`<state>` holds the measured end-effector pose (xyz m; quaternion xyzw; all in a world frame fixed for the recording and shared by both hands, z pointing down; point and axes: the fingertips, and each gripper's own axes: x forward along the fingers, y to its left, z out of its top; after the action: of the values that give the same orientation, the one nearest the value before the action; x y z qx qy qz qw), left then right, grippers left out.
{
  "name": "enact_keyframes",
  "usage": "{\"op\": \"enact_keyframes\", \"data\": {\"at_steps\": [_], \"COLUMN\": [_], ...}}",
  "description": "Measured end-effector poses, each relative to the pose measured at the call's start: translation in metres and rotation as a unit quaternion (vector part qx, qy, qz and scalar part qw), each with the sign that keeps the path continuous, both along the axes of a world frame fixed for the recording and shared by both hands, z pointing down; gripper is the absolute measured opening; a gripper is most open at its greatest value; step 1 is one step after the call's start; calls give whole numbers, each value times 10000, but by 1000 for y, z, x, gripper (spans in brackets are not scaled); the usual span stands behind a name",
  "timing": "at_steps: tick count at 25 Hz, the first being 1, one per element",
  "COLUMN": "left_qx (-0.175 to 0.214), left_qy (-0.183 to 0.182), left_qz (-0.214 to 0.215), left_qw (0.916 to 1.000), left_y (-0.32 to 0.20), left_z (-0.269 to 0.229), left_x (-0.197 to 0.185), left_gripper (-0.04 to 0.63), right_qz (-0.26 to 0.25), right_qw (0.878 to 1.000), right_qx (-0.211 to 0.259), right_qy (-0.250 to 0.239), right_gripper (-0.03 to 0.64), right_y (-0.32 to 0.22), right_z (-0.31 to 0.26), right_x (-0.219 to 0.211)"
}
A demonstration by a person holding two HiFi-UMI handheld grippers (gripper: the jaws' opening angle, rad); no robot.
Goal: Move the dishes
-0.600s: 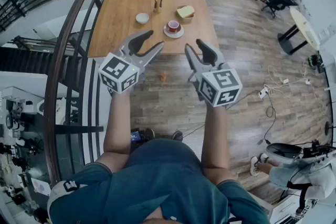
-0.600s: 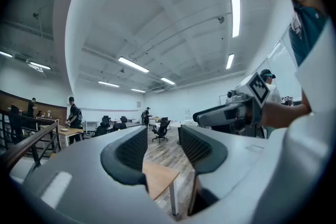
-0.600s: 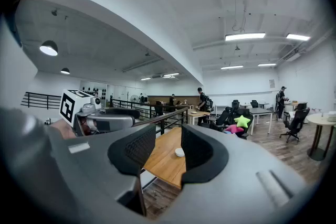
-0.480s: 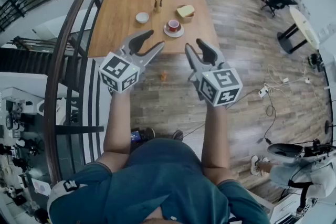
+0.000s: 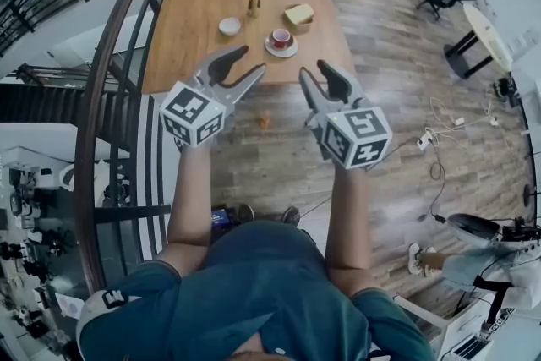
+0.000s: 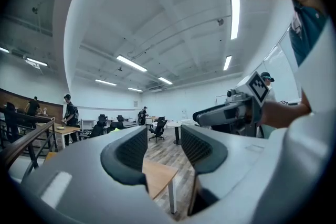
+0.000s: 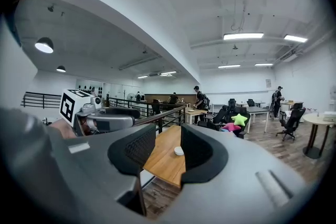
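Holds the left gripper (image 5: pixel 248 63) out level, jaws apart, nothing between them; holds the right gripper (image 5: pixel 315 70) just to its right, likewise spread and empty, with only a white bowl (image 7: pixel 179 150) showing far off through the gap; keeps both in the air over the floor (image 5: pixel 279 156), short of the near edge of the tabletop (image 5: pixel 190 38); finds next to nothing changed over the last half second: same spread in both pairs of jaws, same places for both grippers, only a slight slide of the tabletop toward the far edge of the head view; leaves everything on the tabletop untouched: cup (image 5: pixel 280 38) on its saucer (image 5: pixel 270 49) nearest, white bowl to its left, dish (image 5: pixel 298 16) with something yellow farther right, bottle (image 5: pixel 254 0) farthest; reads, most likely, as approach only; calls for closing on the tabletop before any grasp.
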<state>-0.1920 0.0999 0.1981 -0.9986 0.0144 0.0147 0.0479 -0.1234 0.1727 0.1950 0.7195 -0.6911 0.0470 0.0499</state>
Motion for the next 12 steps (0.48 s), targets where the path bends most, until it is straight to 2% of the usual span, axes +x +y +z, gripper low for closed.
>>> {"op": "enact_keyframes", "data": {"at_steps": [12], "left_qx": [-117], "left_qy": [87], "left_qz": [181], "left_qw": [9997], "left_y": [-17], "left_z": [-1], "left_x": [1], "left_gripper": [187], "right_qz": [240], "right_qw": [9996], "right_qx": [48], "right_qy": [-127], "right_gripper": [135], "right_y": [-11], "right_z": [-6], "right_x": [-1]}}
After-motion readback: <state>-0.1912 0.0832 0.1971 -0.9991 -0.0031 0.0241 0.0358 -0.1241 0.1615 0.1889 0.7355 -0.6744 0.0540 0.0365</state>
